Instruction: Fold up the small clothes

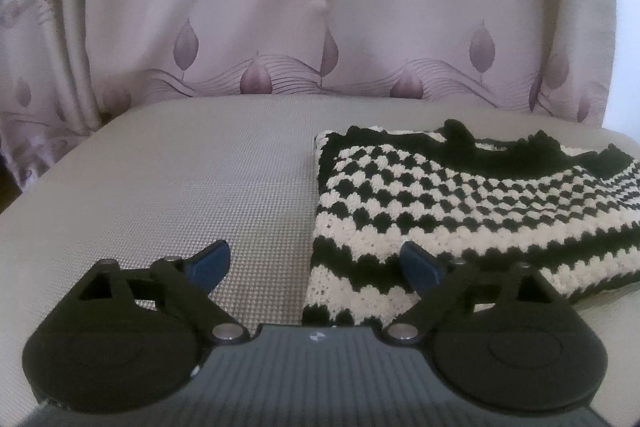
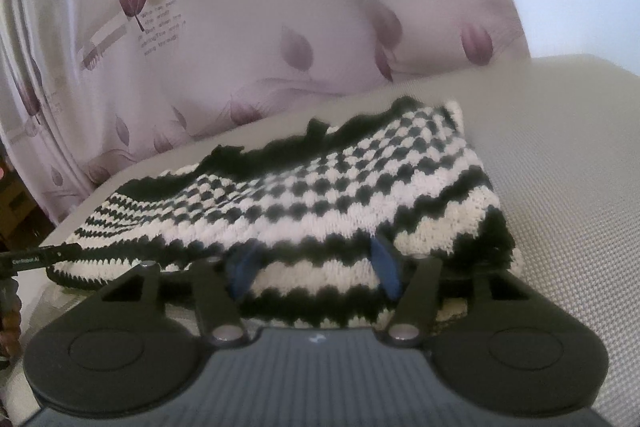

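A black-and-white knitted garment (image 1: pixel 440 203) lies folded on a grey mesh surface (image 1: pixel 180 187), at the right of the left wrist view. My left gripper (image 1: pixel 316 265) is open; its right finger is over the garment's near left corner, its left finger over bare mesh. In the right wrist view the garment (image 2: pixel 320 179) fills the middle. My right gripper (image 2: pixel 314 267) is open, with both blue fingertips (image 2: pixel 384 267) against the garment's near edge; nothing is pinched between them.
A pale curtain with purple leaf prints (image 1: pixel 320 27) hangs close behind the surface and also shows in the right wrist view (image 2: pixel 240 27). The other gripper's edge (image 2: pixel 36 257) shows at the left of the right wrist view. Dark clutter (image 2: pixel 12 211) lies beyond the left edge.
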`<state>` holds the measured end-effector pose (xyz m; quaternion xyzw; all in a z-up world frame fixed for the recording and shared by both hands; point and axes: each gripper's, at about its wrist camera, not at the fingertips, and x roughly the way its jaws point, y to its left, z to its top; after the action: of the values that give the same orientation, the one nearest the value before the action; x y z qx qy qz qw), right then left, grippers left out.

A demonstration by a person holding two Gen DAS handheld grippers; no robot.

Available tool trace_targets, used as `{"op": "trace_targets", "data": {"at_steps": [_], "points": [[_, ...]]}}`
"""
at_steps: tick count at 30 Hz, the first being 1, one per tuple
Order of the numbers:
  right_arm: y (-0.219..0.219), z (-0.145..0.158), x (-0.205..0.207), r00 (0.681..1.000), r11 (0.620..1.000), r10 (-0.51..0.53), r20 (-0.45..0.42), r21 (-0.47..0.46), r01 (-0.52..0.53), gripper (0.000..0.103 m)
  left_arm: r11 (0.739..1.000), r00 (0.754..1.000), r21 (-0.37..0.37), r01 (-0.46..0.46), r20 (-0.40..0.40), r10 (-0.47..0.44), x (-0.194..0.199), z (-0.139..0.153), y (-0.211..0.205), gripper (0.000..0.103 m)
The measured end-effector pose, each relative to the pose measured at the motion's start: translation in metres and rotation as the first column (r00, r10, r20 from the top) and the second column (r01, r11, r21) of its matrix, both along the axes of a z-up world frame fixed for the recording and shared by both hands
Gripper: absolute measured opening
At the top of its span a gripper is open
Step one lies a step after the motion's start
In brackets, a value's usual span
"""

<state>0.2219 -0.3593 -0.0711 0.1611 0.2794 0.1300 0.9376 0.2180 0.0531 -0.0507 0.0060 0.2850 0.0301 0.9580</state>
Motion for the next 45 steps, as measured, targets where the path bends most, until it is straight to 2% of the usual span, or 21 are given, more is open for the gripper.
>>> {"op": "trace_targets", "data": {"at_steps": [5, 13, 25, 28, 32, 36, 38, 39, 40, 42, 45], "points": [[0.002, 0.0, 0.001, 1.0, 1.0, 0.003, -0.003, -0.014, -0.003, 0.061, 1.0, 1.0, 0.009, -0.008, 0.006, 0.008, 0.001, -0.004, 0.0, 0.097], [0.002, -0.001, 0.002, 1.0, 1.0, 0.028, -0.002, 0.001, -0.028, 0.073, 1.0, 1.0, -0.012, -0.025, 0.003, 0.025, 0.002, -0.008, 0.003, 0.103], [0.011, 0.002, -0.001, 0.999, 0.998, 0.036, 0.003, -0.056, -0.036, 0.075, 0.988, 0.998, -0.145, -0.055, -0.027, 0.051, 0.004, -0.012, 0.021, 0.103], [0.008, 0.004, -0.012, 0.999, 0.999, 0.031, 0.021, -0.035, -0.03, 0.076, 0.989, 0.998, -0.137, -0.057, -0.022, 0.055, 0.003, -0.012, 0.019, 0.103], [-0.015, 0.013, -0.042, 0.993, 0.993, -0.014, 0.115, 0.12, 0.0, 0.076, 0.99, 0.998, -0.13, -0.06, -0.013, 0.058, 0.002, -0.012, 0.018, 0.103], [-0.03, 0.027, -0.042, 0.983, 0.994, -0.109, 0.146, 0.047, 0.103, 0.076, 0.99, 0.998, -0.129, -0.062, -0.021, 0.06, 0.003, -0.013, 0.018, 0.103], [-0.036, 0.029, -0.032, 0.981, 0.991, -0.134, 0.138, 0.008, 0.135, 0.06, 0.99, 0.998, -0.13, -0.062, -0.024, 0.059, 0.004, -0.013, 0.019, 0.103], [-0.039, 0.027, -0.025, 0.983, 0.989, -0.144, 0.114, -0.018, 0.147, 0.039, 0.989, 0.998, -0.133, -0.063, -0.028, 0.06, 0.004, -0.013, 0.019, 0.103], [-0.041, 0.023, -0.018, 0.984, 0.985, -0.16, 0.073, -0.048, 0.164, 0.023, 0.989, 0.998, -0.136, -0.064, -0.031, 0.06, 0.005, -0.014, 0.02, 0.103], [-0.044, 0.011, -0.007, 0.984, 0.983, -0.174, -0.027, -0.073, 0.171, 0.018, 0.987, 0.998, -0.147, -0.065, -0.036, 0.06, 0.006, -0.014, 0.021, 0.103], [-0.041, 0.003, -0.015, 0.986, 0.98, -0.169, -0.018, -0.107, 0.166, 0.018, 0.984, 0.997, -0.163, -0.064, -0.04, 0.058, 0.006, -0.015, 0.023, 0.103]]}}
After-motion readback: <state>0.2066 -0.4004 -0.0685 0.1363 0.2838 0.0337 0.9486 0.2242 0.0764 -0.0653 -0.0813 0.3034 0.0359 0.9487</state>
